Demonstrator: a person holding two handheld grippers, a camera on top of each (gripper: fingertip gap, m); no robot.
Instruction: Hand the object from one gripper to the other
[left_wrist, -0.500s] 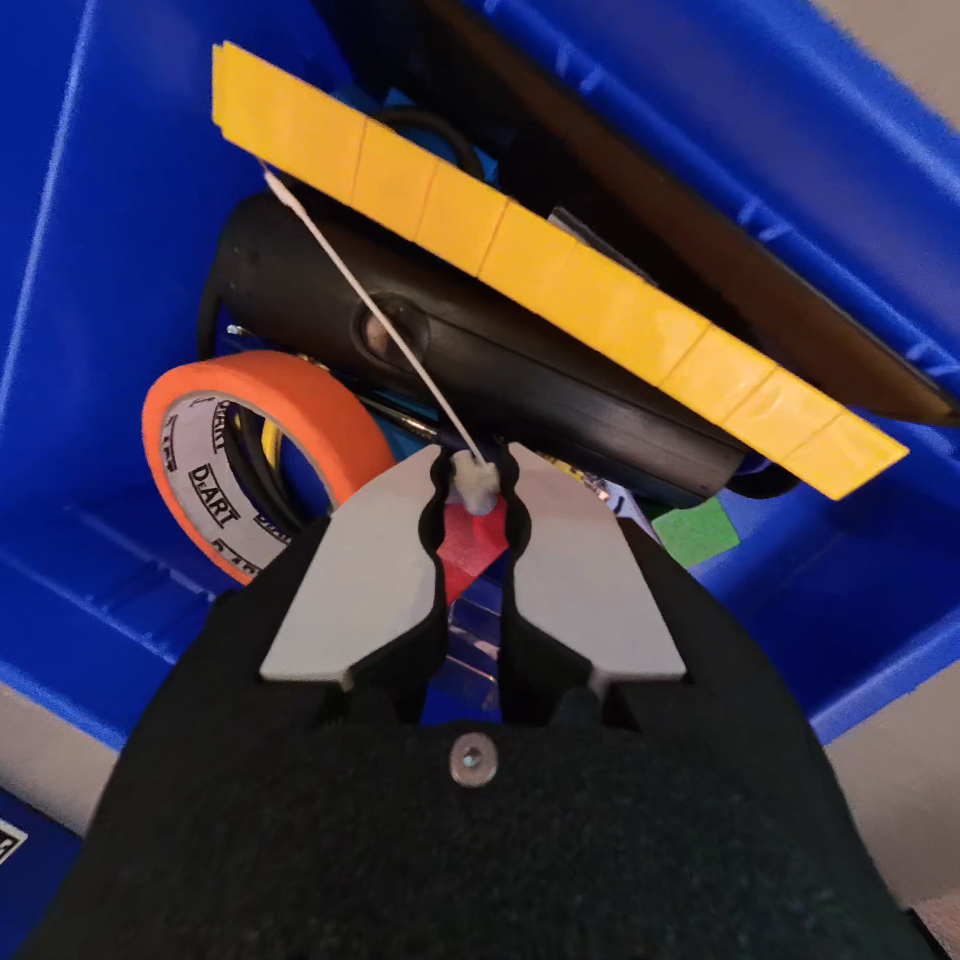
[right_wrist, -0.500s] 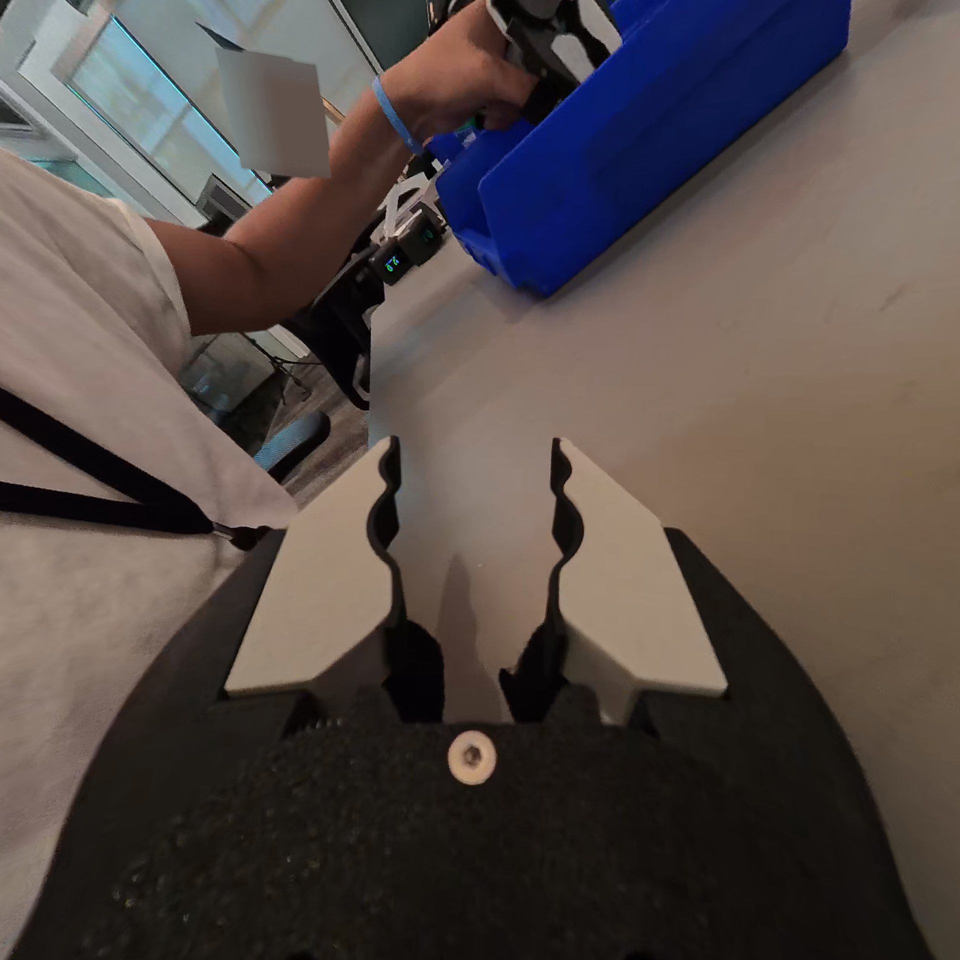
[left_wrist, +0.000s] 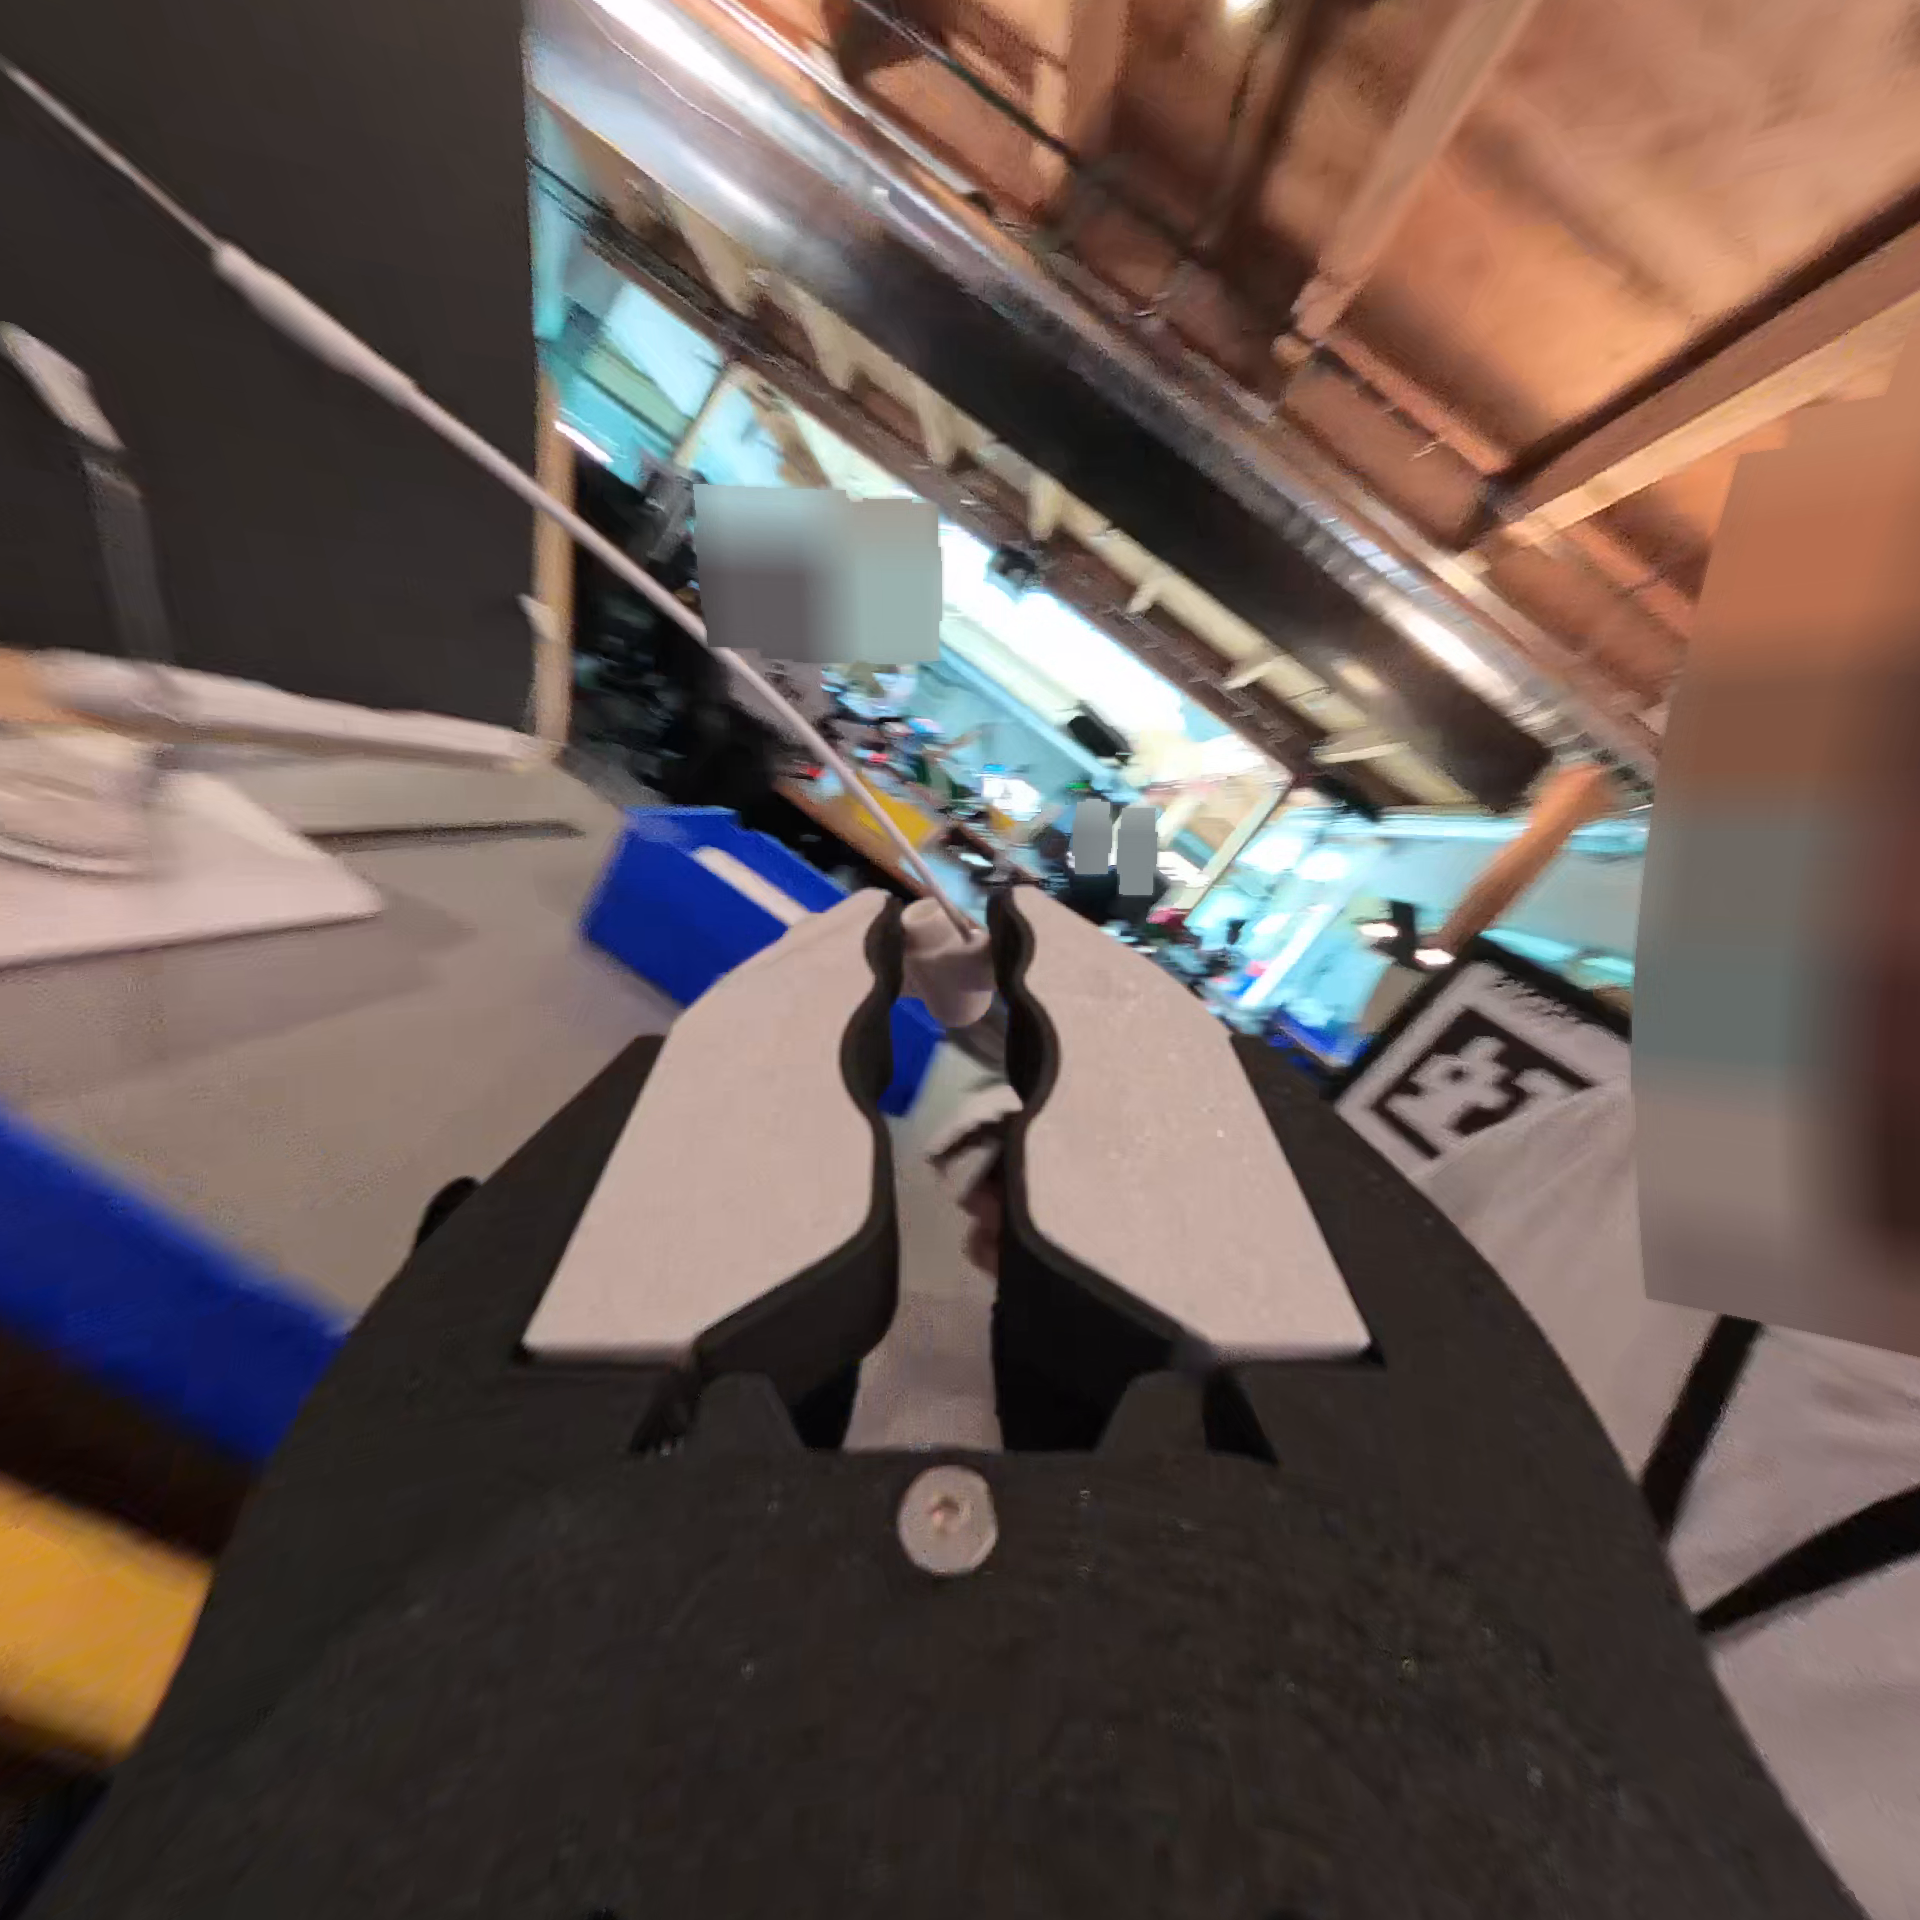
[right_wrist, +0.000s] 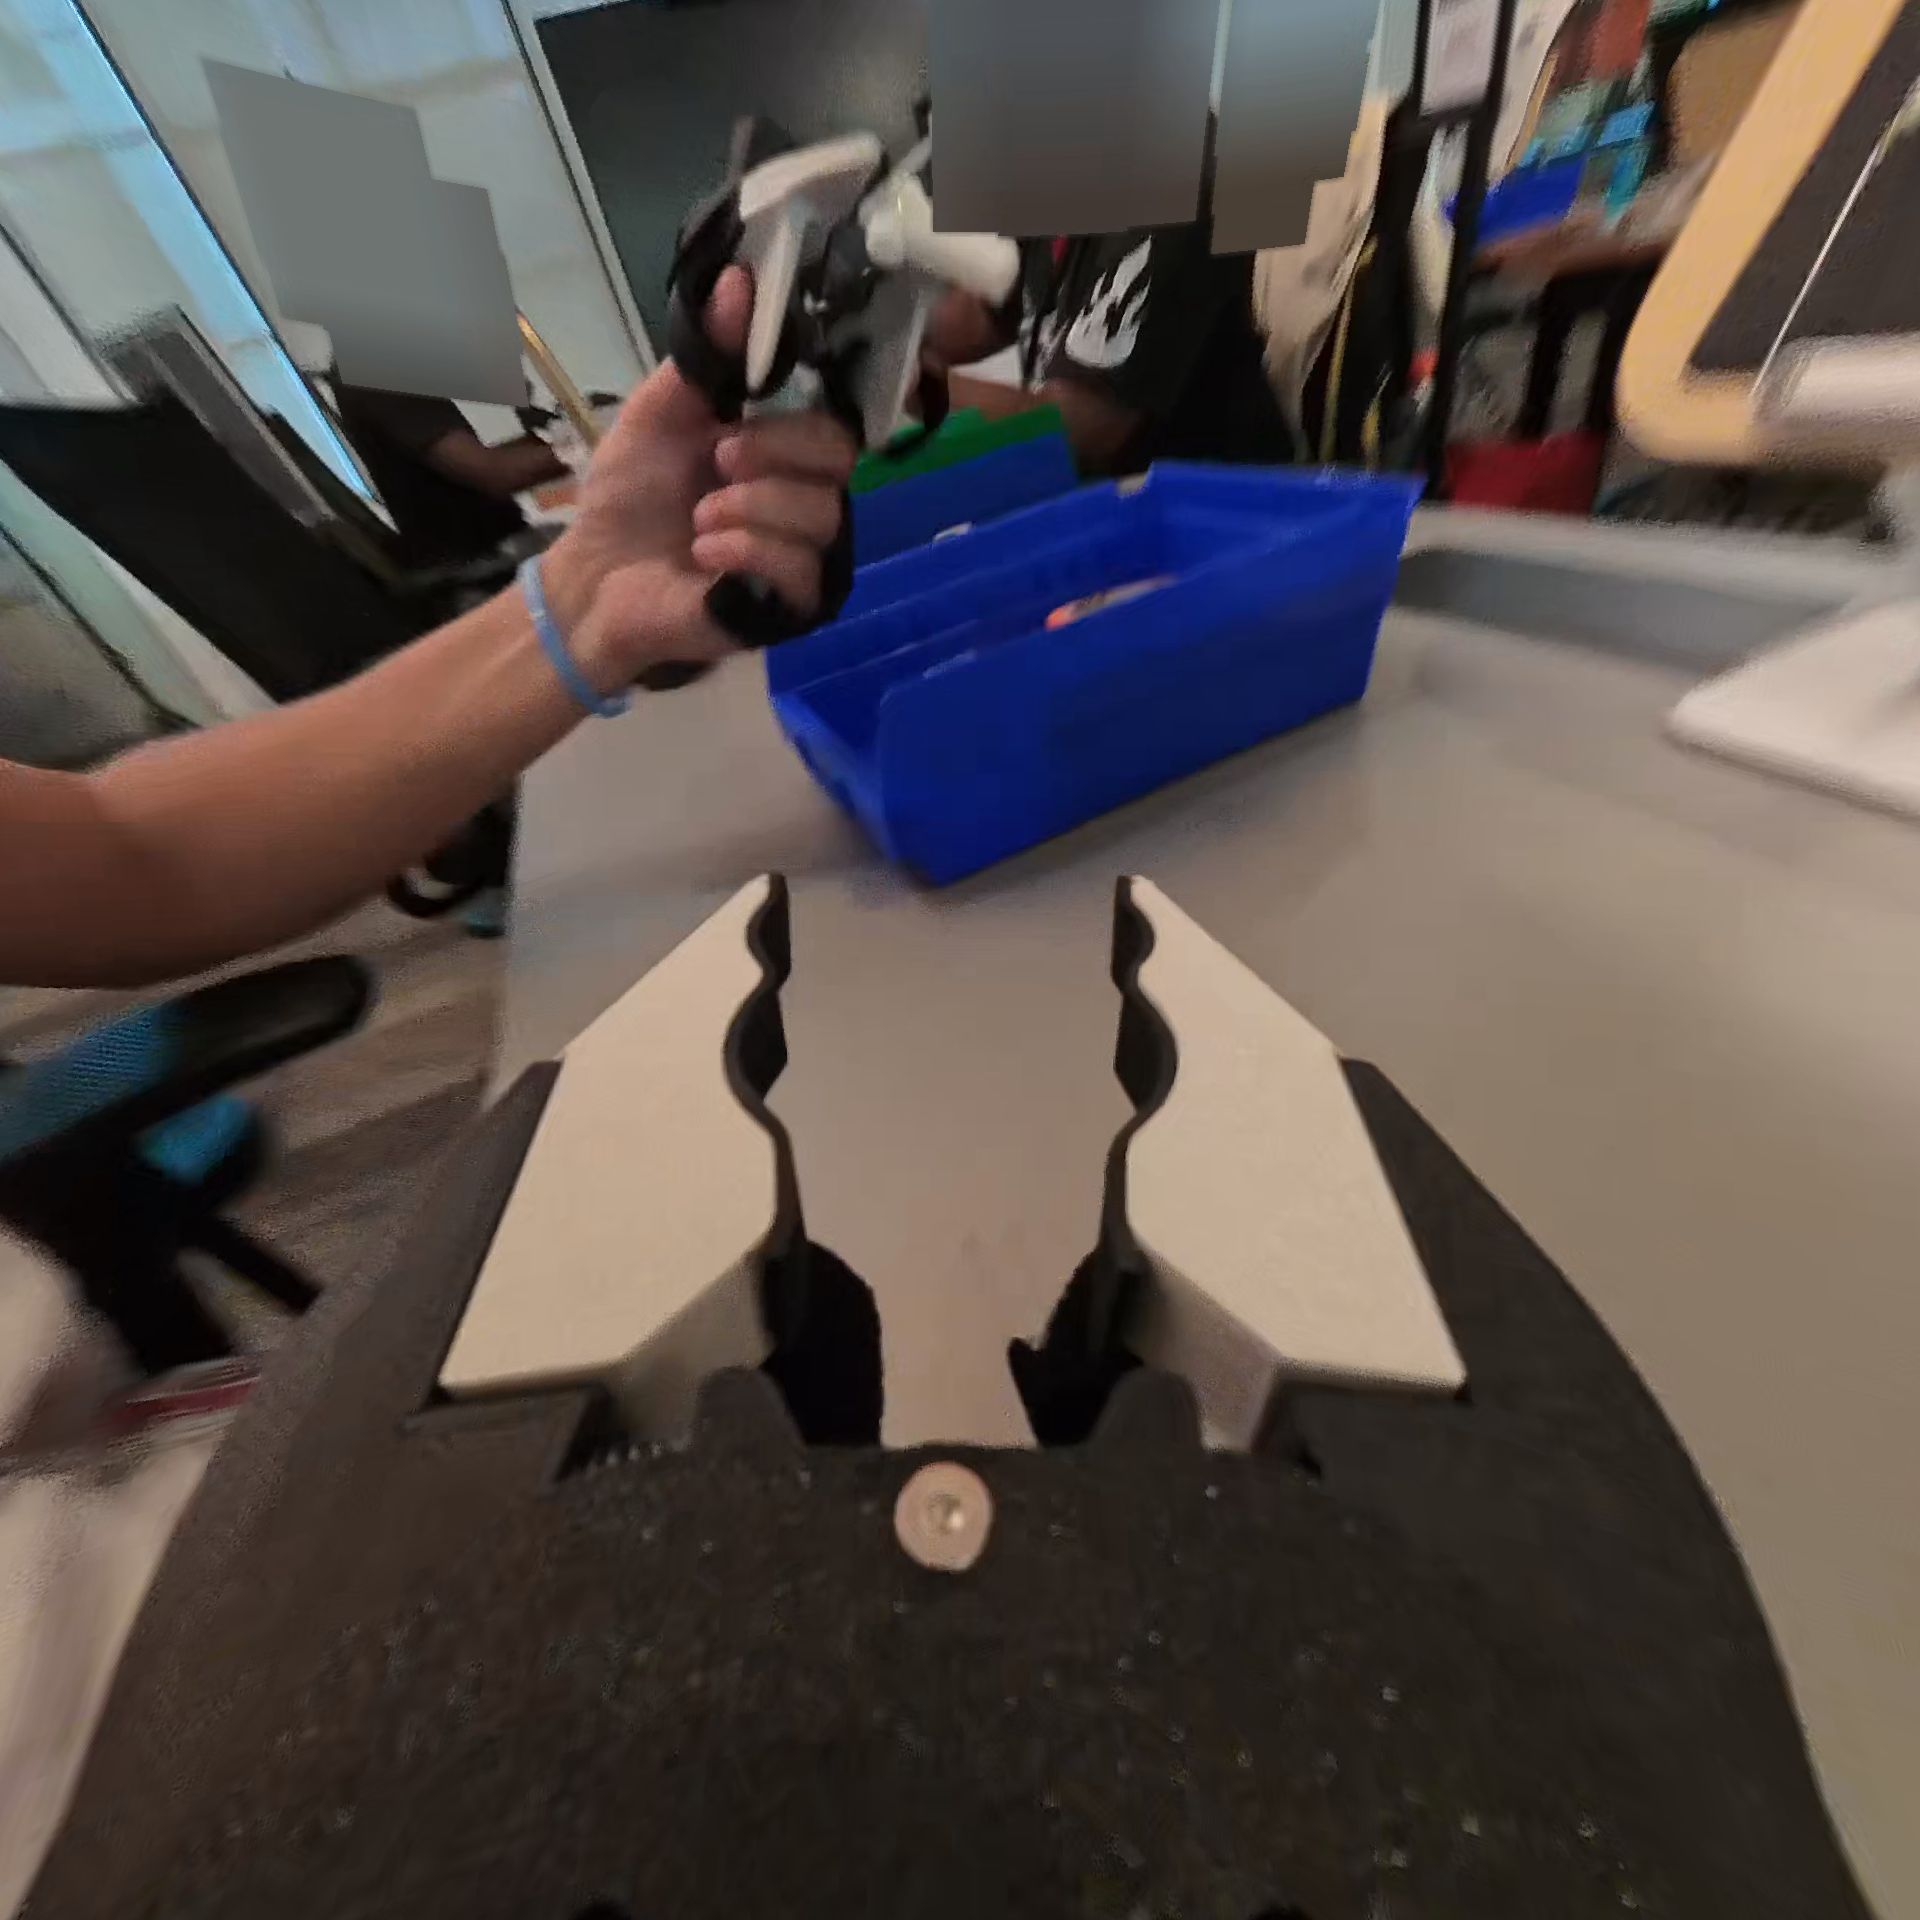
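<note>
Now the grey surface (right_wrist: 1558, 987) runs out ahead of the right tongs (right_wrist: 951, 904), and on it, well ahead and a little to their right, sits the blue bin (right_wrist: 1091, 748). The right tongs hang low over the surface with their jaws spread wide and nothing between them. The left tongs (left_wrist: 940, 914) are raised in a person's hand (right_wrist: 686, 530), above the bin's near end and up and to the left of the right tongs in the right wrist view. They are closed on the task's object, a white cable (left_wrist: 582, 540), pinching its small white plug end (left_wrist: 945, 971) right at the tips; from there the thin cord runs away up and to the left of the left tongs, with a thicker white section further along it. Where its far end goes cannot be told.

My reading is that the lift out of the bin is done and the step in hand is bringing the two tongs together. To do it well, the right tongs should rise toward the left pair with jaws kept wide and come at the cord just beyond the plug, crosswise to the left tongs, so the tips do not collide. Because the cord is thin and limp, it may swing; a steady left hand and a firm close before the left tongs let go look wise
</note>
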